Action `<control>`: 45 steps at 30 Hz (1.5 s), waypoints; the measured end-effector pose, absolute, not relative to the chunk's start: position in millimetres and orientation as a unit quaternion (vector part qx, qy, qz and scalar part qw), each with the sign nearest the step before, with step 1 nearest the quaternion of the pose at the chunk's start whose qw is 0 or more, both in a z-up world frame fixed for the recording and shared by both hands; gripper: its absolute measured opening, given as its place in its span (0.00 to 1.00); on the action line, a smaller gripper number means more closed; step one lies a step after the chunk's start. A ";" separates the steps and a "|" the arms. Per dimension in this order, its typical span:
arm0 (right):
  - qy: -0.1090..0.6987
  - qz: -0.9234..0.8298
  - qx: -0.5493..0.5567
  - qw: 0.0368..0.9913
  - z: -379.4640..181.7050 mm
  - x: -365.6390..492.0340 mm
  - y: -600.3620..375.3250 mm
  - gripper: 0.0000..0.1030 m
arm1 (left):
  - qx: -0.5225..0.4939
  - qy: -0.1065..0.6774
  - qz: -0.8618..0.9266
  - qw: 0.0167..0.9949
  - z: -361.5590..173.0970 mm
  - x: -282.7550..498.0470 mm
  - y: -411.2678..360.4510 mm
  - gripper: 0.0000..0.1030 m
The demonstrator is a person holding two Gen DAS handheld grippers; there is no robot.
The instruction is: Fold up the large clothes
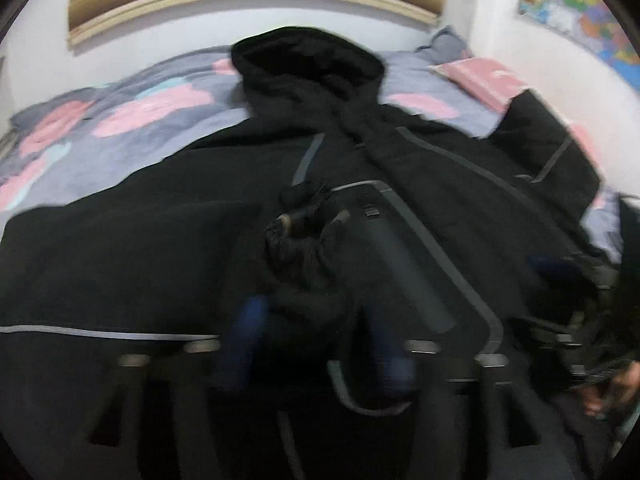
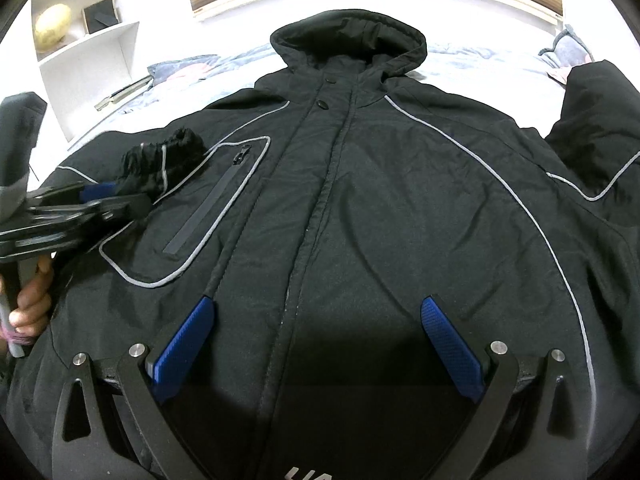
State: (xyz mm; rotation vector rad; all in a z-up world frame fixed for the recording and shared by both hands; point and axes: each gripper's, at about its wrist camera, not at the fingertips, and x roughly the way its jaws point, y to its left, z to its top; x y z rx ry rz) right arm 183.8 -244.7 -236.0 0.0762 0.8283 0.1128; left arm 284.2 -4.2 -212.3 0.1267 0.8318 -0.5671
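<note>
A large black hooded jacket with thin grey reflective piping point(image 2: 360, 184) lay front-up on a bed covered by a grey-blue sheet with pink patches point(image 1: 120, 128), its hood point(image 2: 348, 40) pointing toward the wall and its closed front placket running straight ahead between the jaws of the right gripper point(image 2: 316, 340). Those jaws stood wide apart, the 2 blue textured pads point(image 2: 188, 340) hovering just over the lower front of the jacket, nothing pinched between them.

To the left of those jaws, the jacket's black ribbed sleeve cuff point(image 2: 160, 164) rested folded in across the chest, beside the vertical zip pocket outlined in grey piping point(image 2: 208, 208). The left gripper point(image 2: 100, 196) lay just beside that cuff, carried by a person's hand point(image 2: 28, 300) at the left edge of the view.

In the blurred left wrist view, the left gripper point(image 1: 320, 344) showed its 2 blue pads point(image 1: 248, 340) spread apart, with the crumpled cuff point(image 1: 304, 240) lying ahead of and between them; the pads did not appear to press on it, so the jaws were open. The zip pocket point(image 1: 404, 264) sat just right of the jaws. The other sleeve point(image 2: 592, 120) stretched out to the far right of the right jaws, still unfolded. A white shelf unit point(image 2: 88, 40) stood beyond the bed, far left of those jaws.
</note>
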 end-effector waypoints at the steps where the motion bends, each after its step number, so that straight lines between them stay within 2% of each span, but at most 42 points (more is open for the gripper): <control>1: 0.403 0.054 0.036 0.913 -235.8 183.9 -244.2 1.00 | 0.056 0.395 -0.276 0.874 -210.4 281.0 -4.3 0.76; 8: 0.429 0.044 0.013 0.902 -220.7 188.4 -232.5 1.00 | 0.020 0.356 -0.285 0.890 -171.1 242.6 22.0 0.76; 16: 0.415 0.140 0.071 0.896 -165.2 218.8 -177.4 0.99 | -0.041 0.323 -0.250 0.912 -144.2 224.1 96.8 0.76; 21: 0.445 0.145 0.095 0.879 -174.7 257.9 -143.0 0.91 | -0.058 0.320 -0.207 0.923 -143.9 213.0 131.9 0.76; 22: 0.461 0.142 0.105 0.870 -183.1 268.1 -137.3 0.86 | -0.063 0.320 -0.201 0.924 -143.2 210.7 138.3 0.76; 24: 0.485 0.147 0.132 0.852 -198.3 284.1 -132.2 0.73 | -0.069 0.318 -0.187 0.927 -142.9 207.9 149.7 0.76; 26: 0.496 0.158 0.144 0.841 -208.5 294.5 -124.6 0.52 | -0.069 0.321 -0.171 0.929 -144.4 208.7 156.4 0.76; 27: 0.497 0.156 0.137 0.843 -210.3 297.2 -120.5 0.50 | -0.068 0.324 -0.162 0.929 -145.0 211.3 157.4 0.76; 29: 0.482 0.149 0.110 0.856 -204.0 296.5 -114.1 0.34 | -0.066 0.330 -0.148 0.930 -146.9 216.0 158.2 0.76; 32: 0.444 0.149 0.078 0.880 -179.2 286.4 -115.4 0.28 | -0.067 0.332 -0.143 0.930 -145.8 217.7 158.3 0.76; 38: 0.378 0.116 0.032 0.918 -121.3 265.1 -152.8 0.25 | -0.052 0.323 -0.148 0.933 -131.9 227.5 132.7 0.76; 45: 0.342 0.014 0.048 0.938 -88.8 251.1 -261.4 0.25 | -0.049 0.315 -0.180 0.931 -113.8 248.1 82.6 0.76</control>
